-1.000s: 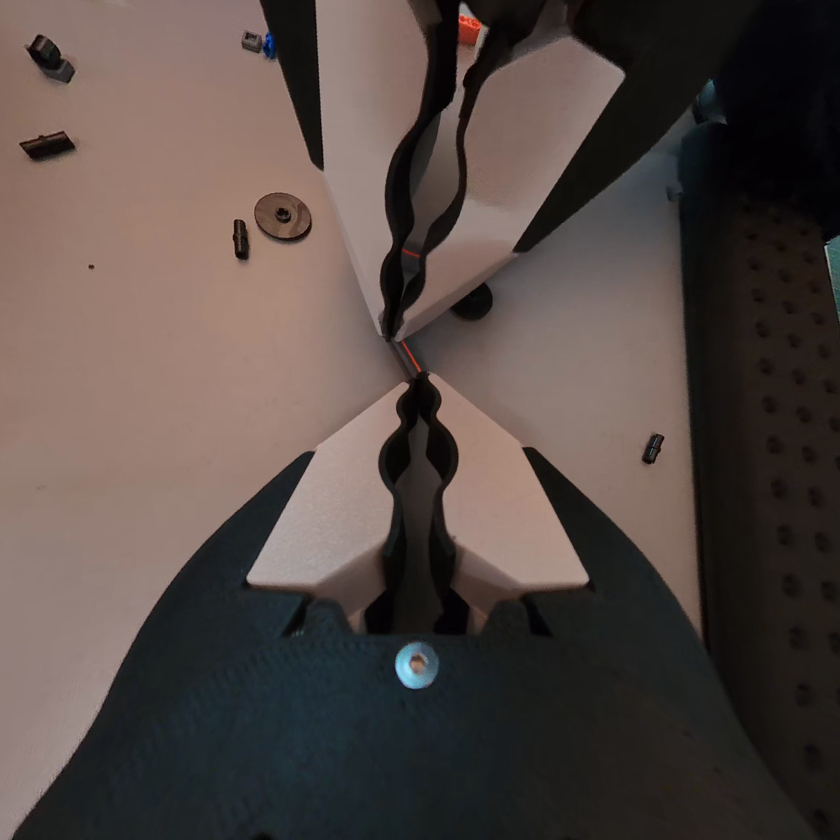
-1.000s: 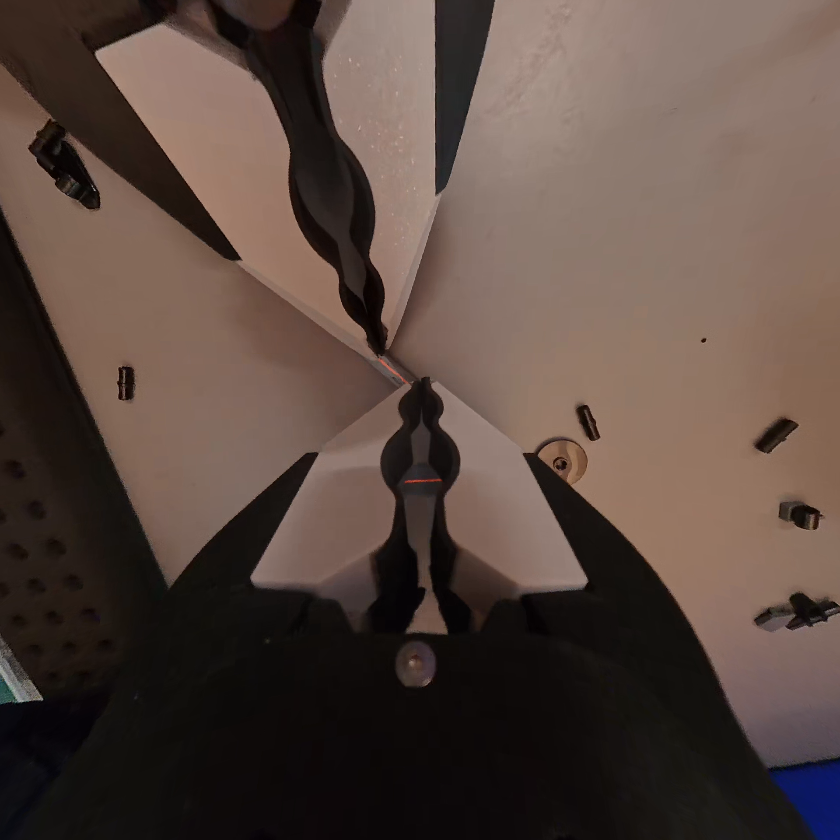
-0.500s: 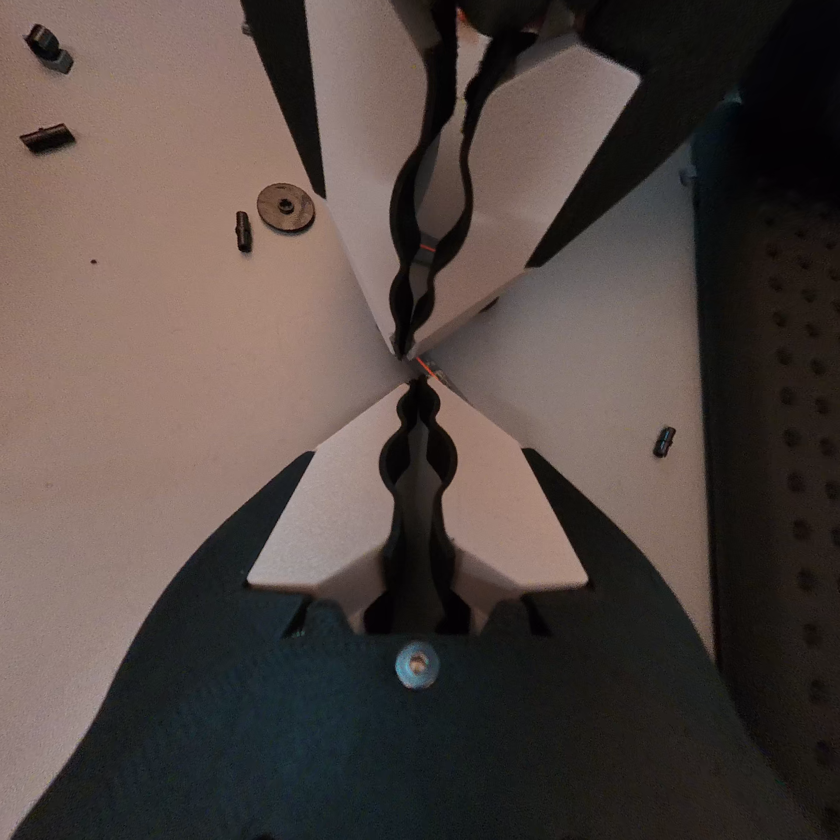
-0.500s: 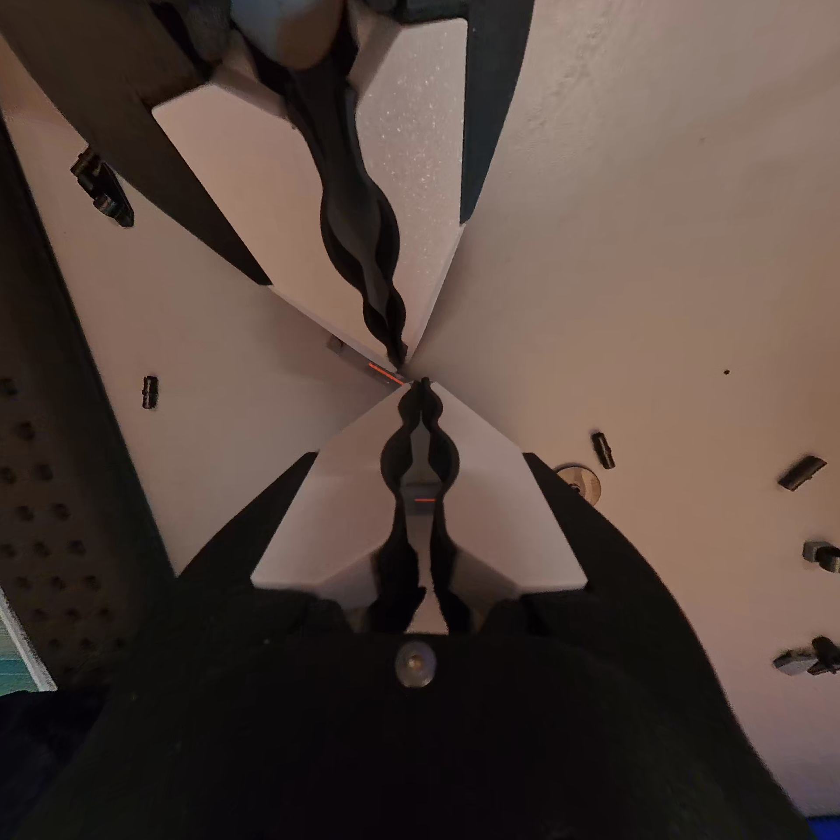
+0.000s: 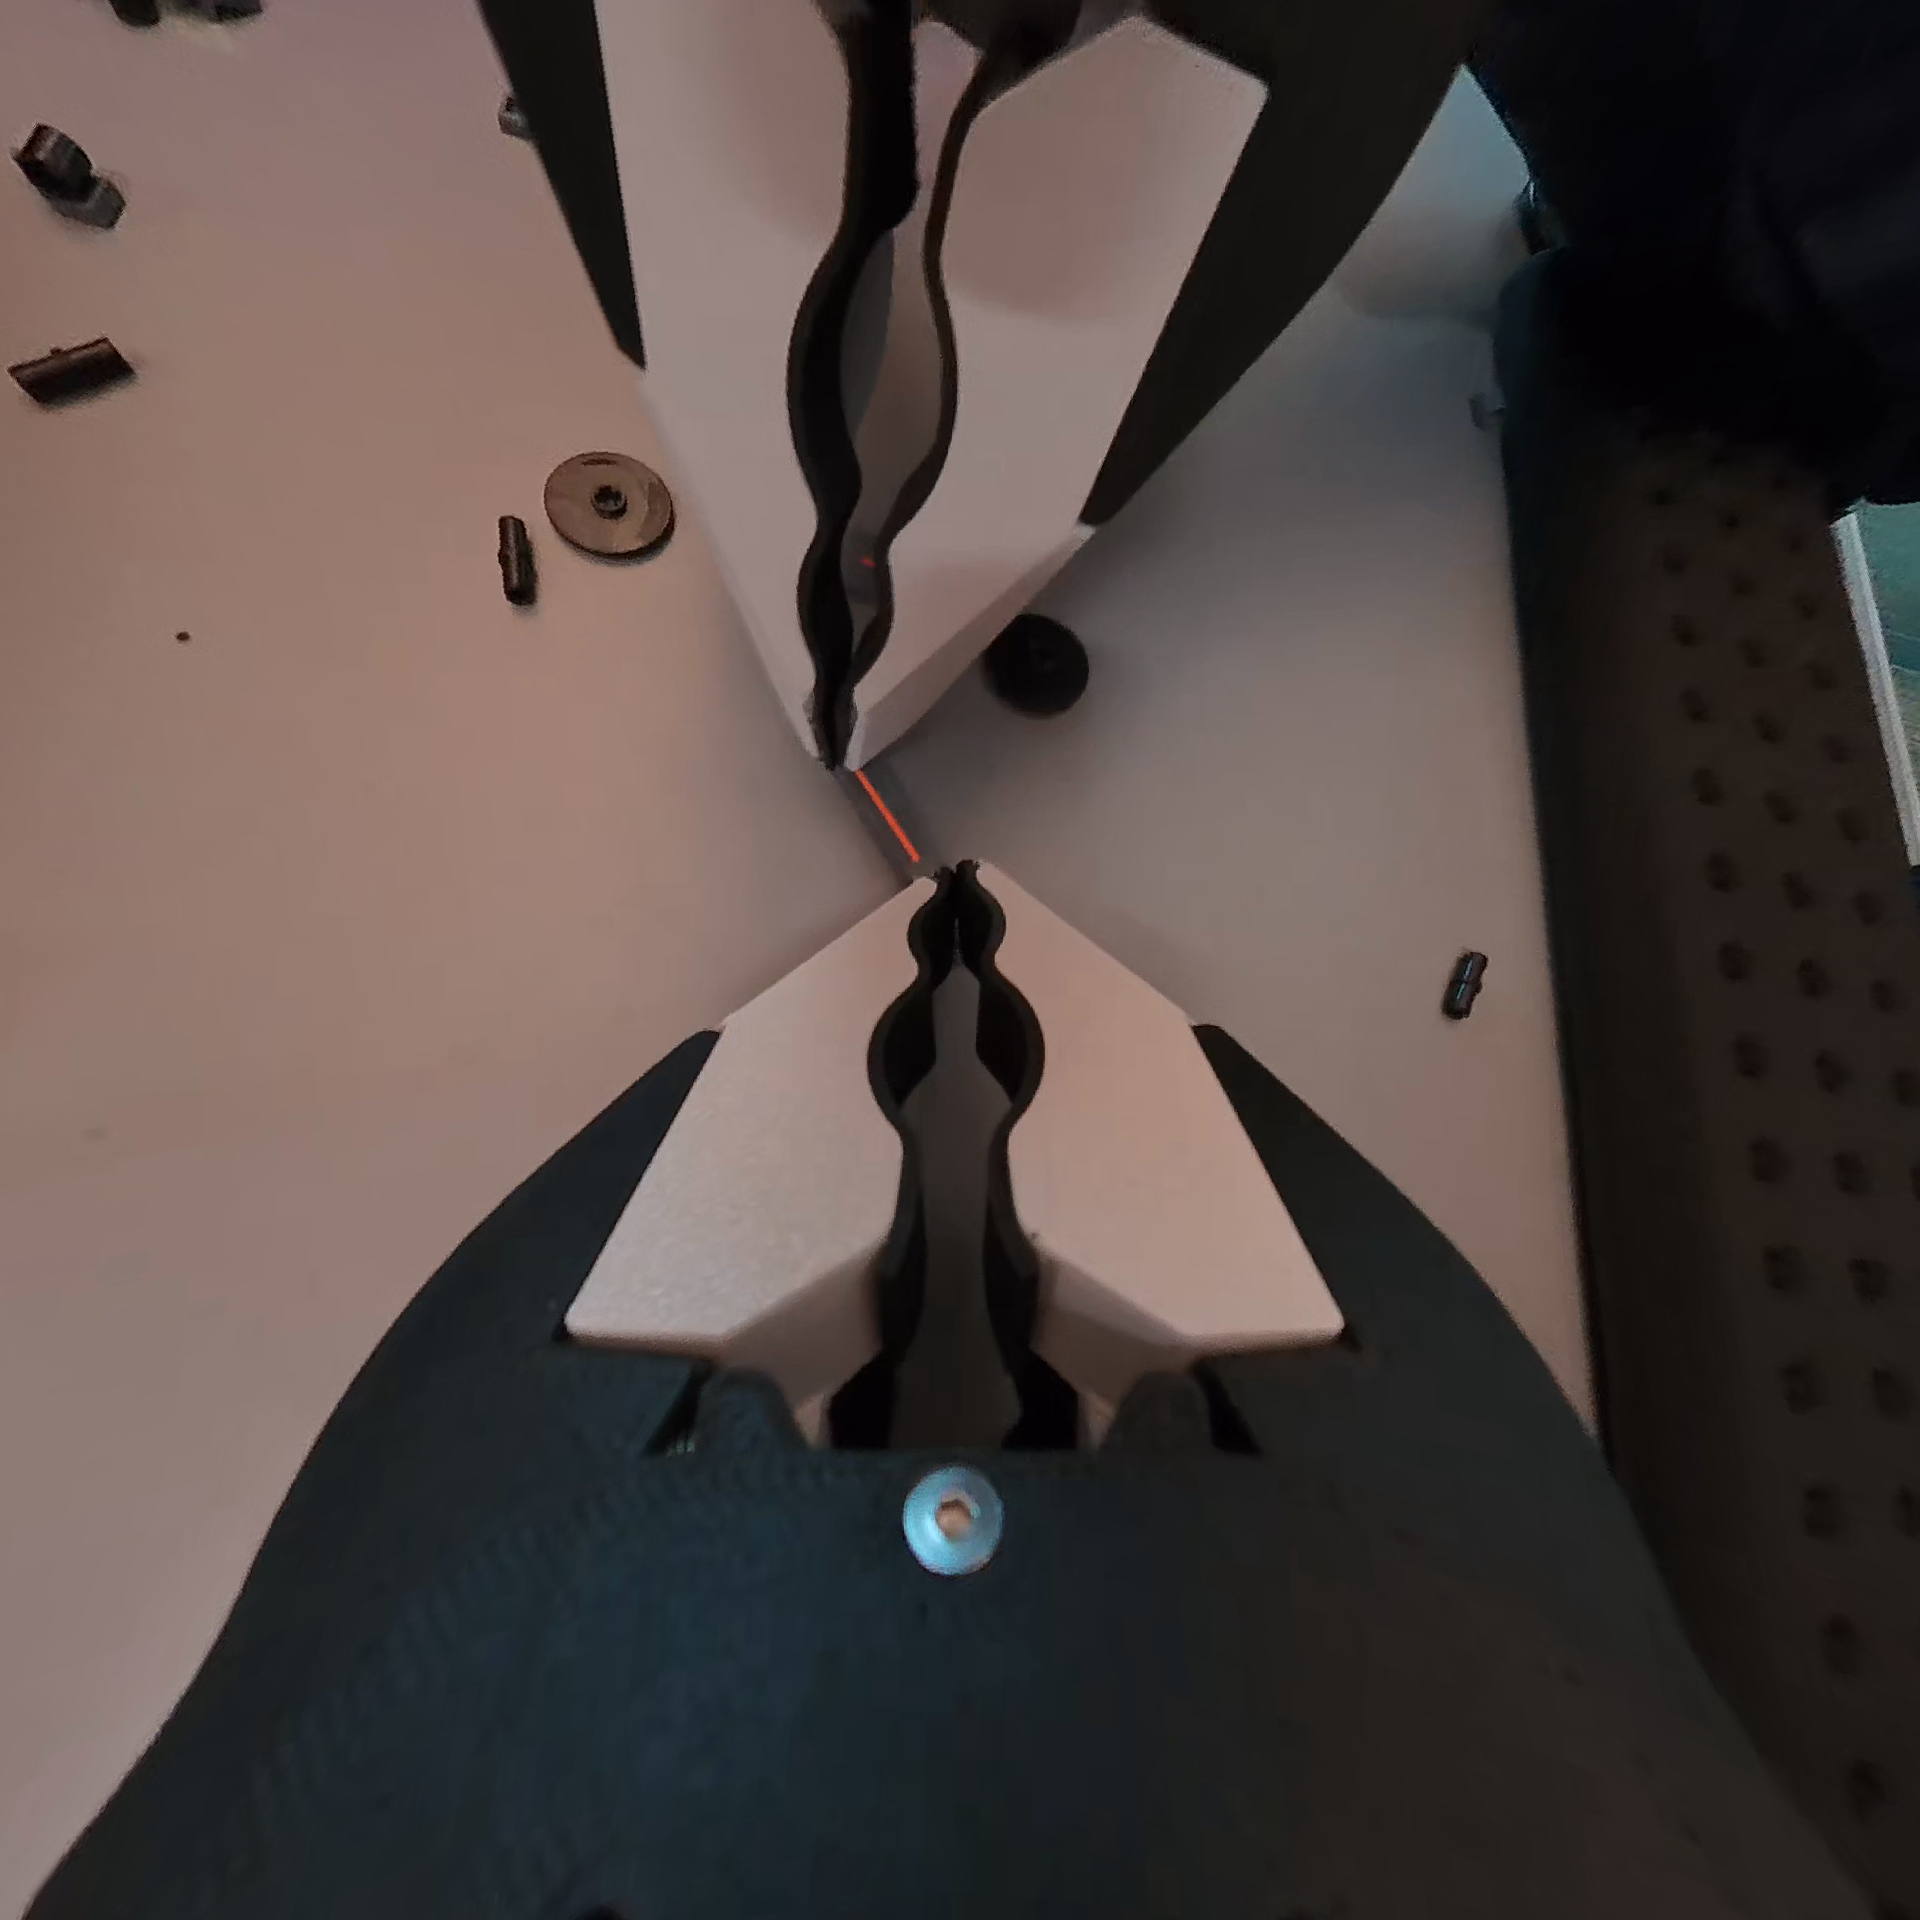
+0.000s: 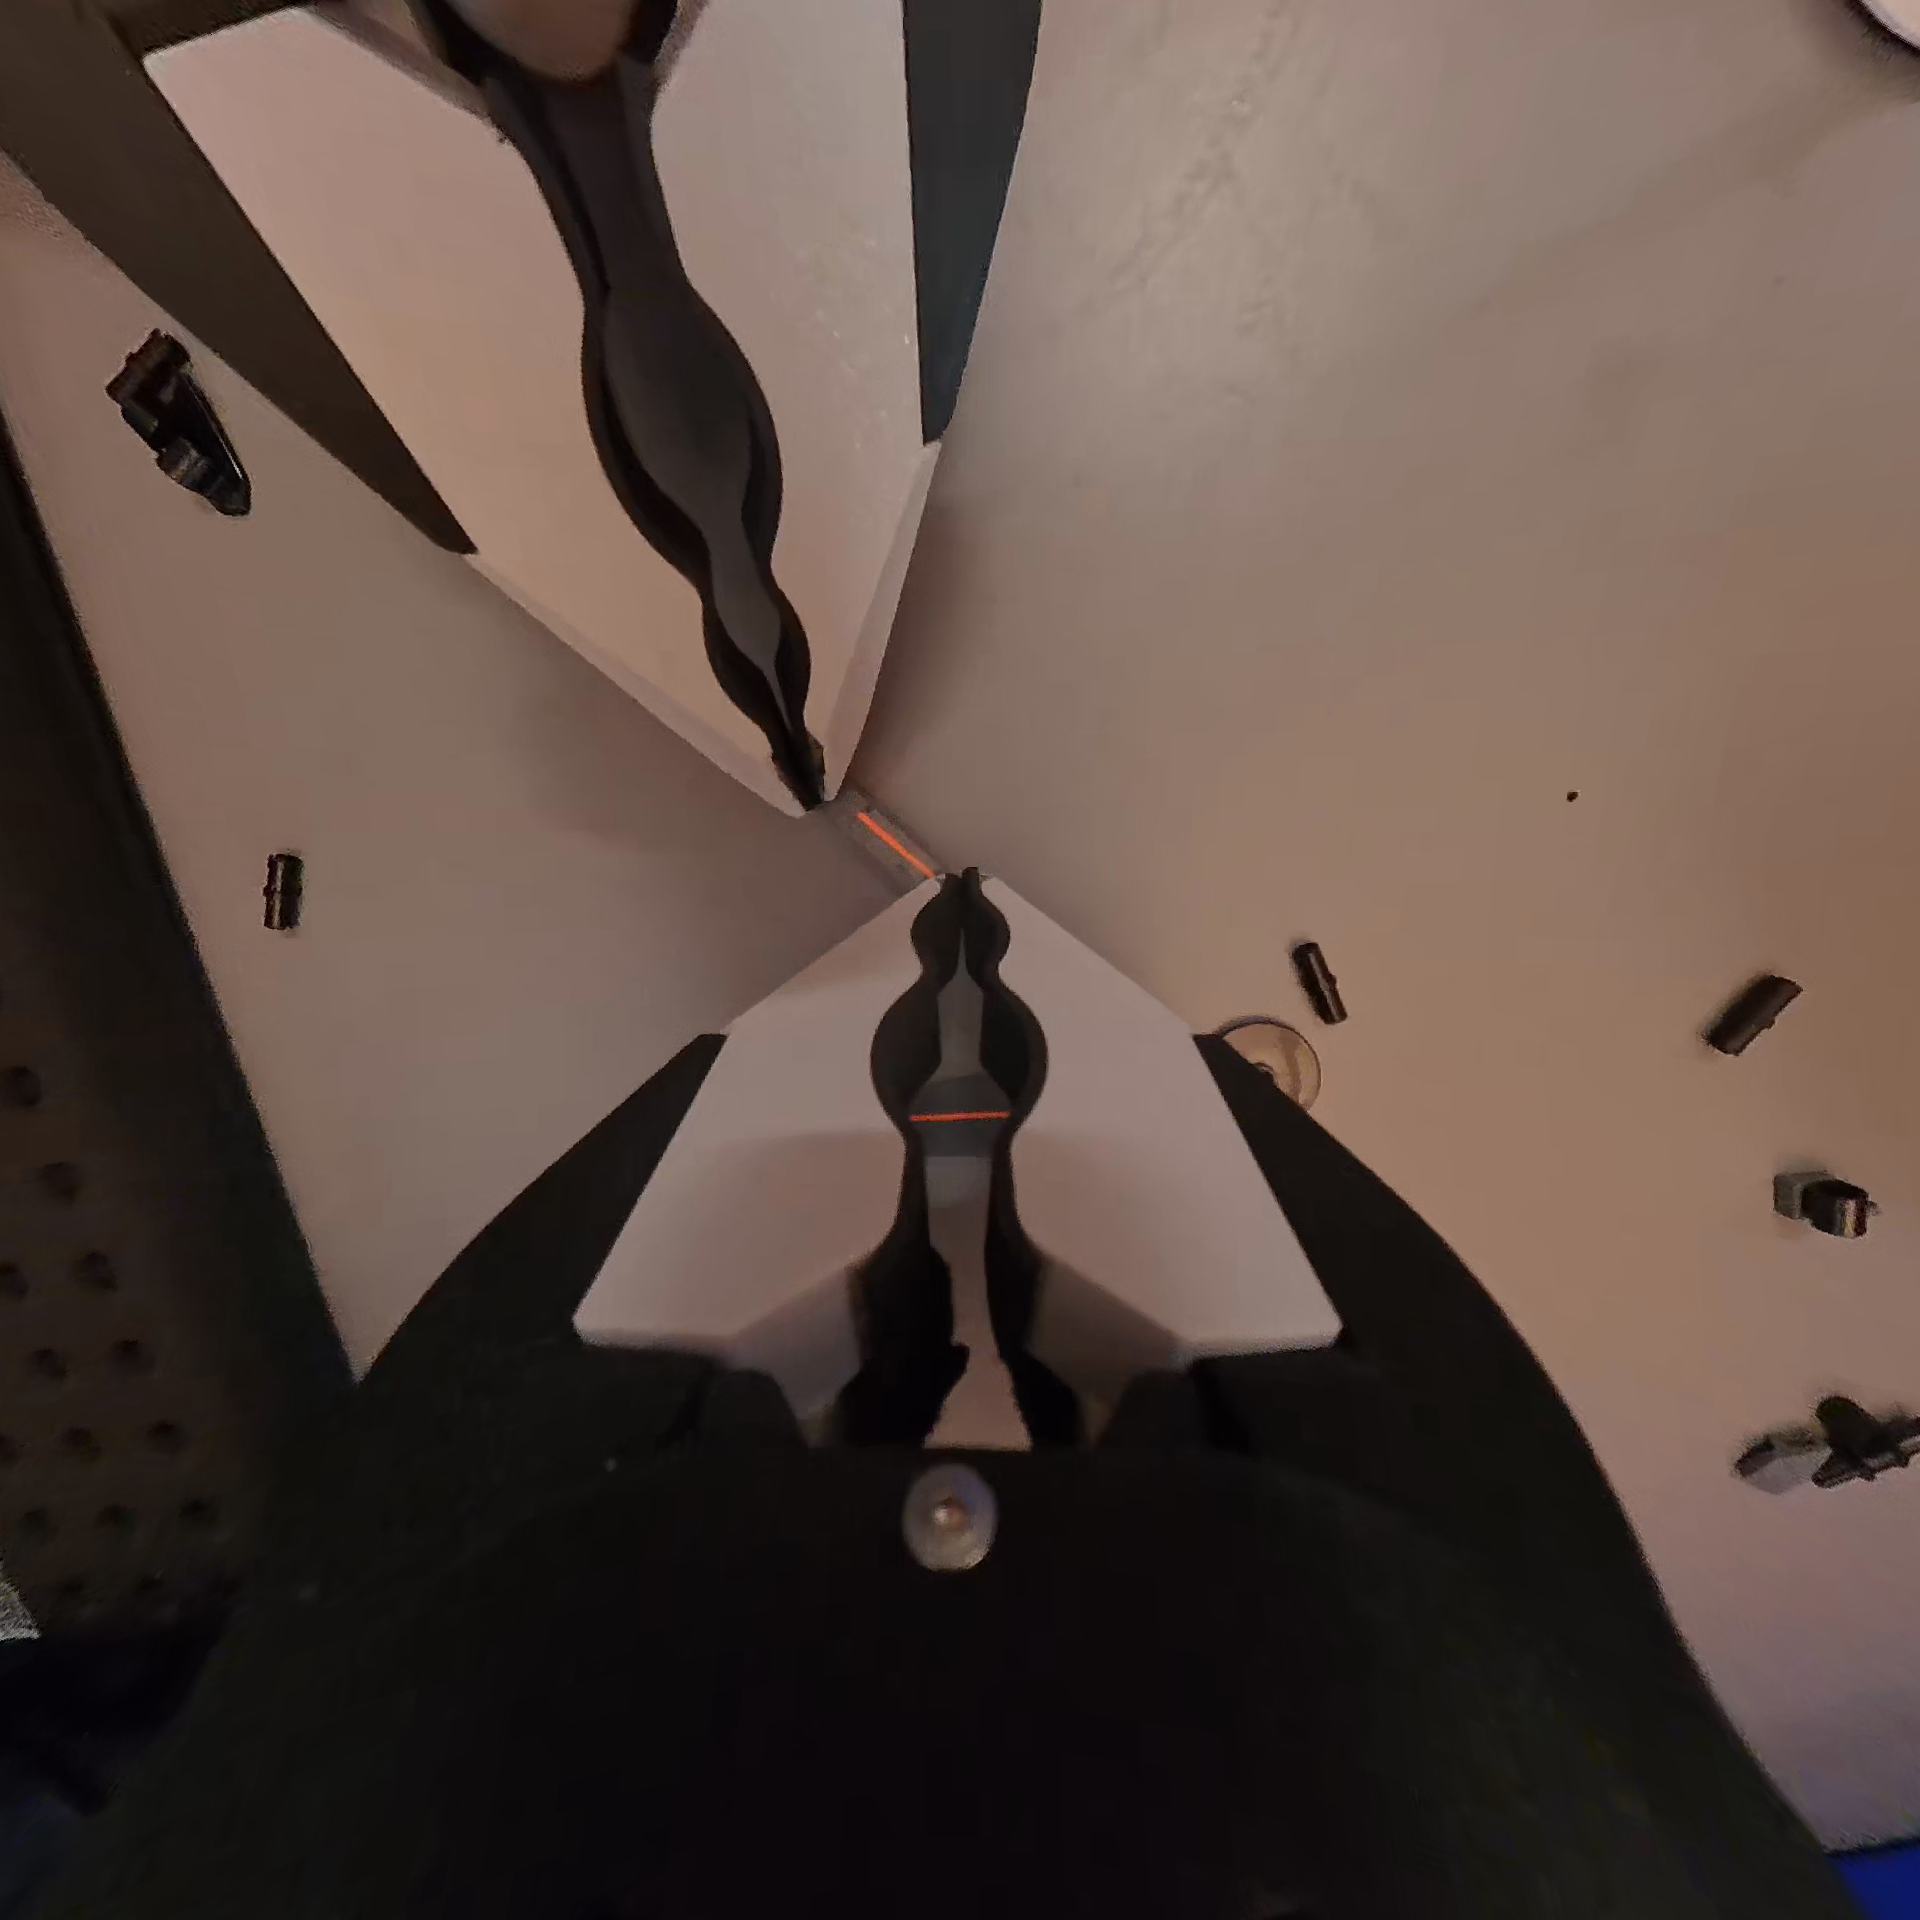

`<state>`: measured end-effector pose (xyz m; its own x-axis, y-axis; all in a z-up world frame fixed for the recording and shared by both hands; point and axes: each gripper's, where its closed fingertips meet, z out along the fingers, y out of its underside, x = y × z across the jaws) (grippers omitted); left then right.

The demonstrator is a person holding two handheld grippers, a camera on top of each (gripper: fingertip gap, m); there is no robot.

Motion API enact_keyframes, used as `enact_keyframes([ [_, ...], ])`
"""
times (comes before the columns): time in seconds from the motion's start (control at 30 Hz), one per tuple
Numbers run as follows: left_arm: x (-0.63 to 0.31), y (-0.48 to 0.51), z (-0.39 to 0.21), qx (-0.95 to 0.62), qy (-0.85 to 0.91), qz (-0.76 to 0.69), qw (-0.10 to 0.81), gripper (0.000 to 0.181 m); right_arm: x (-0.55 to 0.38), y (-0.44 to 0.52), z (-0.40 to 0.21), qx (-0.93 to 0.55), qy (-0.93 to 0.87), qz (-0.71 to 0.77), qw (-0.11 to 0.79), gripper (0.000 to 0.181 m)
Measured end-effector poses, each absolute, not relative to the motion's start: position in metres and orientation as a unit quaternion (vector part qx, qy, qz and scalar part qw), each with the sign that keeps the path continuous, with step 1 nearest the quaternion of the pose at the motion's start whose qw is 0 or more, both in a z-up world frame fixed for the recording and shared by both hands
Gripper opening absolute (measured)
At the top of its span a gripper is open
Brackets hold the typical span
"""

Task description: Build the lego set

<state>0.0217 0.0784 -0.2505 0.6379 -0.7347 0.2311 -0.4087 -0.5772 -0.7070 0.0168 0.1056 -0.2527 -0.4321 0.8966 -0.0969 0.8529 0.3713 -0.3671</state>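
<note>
A thin grey lego piece with an orange stripe (image 5: 883,821) spans the short gap between my two gripper tips, above the white table (image 5: 312,935). My left gripper (image 5: 956,875) is shut, its tips at one end of the piece. My right gripper (image 5: 834,756) comes in from the top, shut on the other end. In the right wrist view the piece (image 6: 885,837) runs from the left gripper (image 6: 808,788) to the right gripper (image 6: 968,878). More grey with an orange line (image 6: 958,1118) shows between the right jaws.
Loose black parts lie on the table: a disc (image 5: 608,509), a pin (image 5: 514,556), a round piece (image 5: 1034,675), another pin (image 5: 1465,982) and small pieces (image 5: 68,369). A dark perforated mat (image 5: 1714,1039) borders the table; it also shows in the right wrist view (image 6: 83,1247). Only a small space, under 4 cm, lies between the two pairs of fingers. The disc (image 5: 608,509) is about 7 cm from my right fingertips.
Half a second ago the two tips were almost touching and hid most of the piece. They have drawn slightly apart, and more of the orange stripe shows.
</note>
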Motion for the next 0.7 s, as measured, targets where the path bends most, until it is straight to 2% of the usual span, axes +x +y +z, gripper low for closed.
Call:
enact_keyframes([
  [0.7,0.030,0.081,-0.260,-0.853,0.360,-0.214,0.311,0.000,0.017,0.098,-0.255,-0.527,-0.826,0.192,0.049,0.000],
])
